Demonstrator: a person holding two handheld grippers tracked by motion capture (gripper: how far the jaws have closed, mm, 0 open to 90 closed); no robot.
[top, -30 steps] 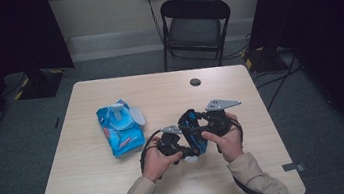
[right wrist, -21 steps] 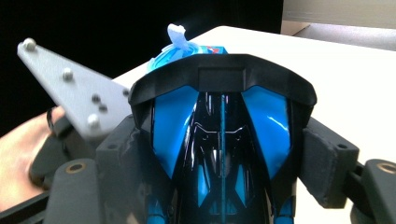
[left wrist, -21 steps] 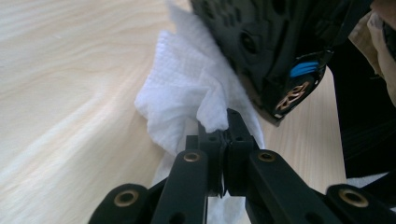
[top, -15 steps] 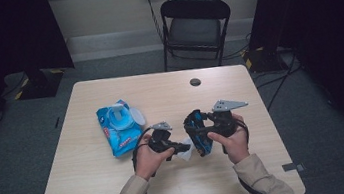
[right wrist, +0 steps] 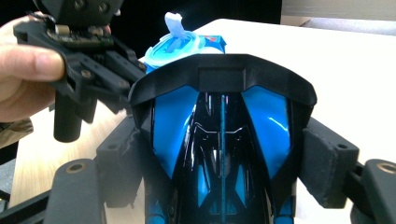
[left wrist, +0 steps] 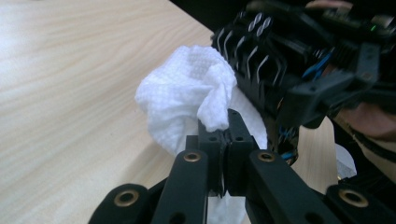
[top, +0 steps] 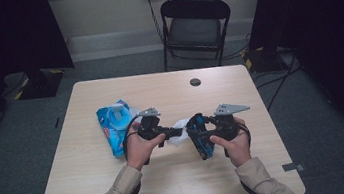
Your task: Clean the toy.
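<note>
The left gripper (top: 177, 132) has risen off the table since a second ago, its jaws pinched tight on a white wipe (left wrist: 187, 100). The right gripper (right wrist: 224, 161) clamps the blue toy car (right wrist: 222, 140); its view reveals the wipe pack's (right wrist: 184, 44) open lid.

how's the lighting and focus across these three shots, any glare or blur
High view: dim, dark room edges, table evenly lit, soft. Left gripper view: wipe sharp and bright, the fingers near the lens blurred. Right gripper view: glare streaks on the glossy blue toy car, wipe pack behind slightly soft.
</note>
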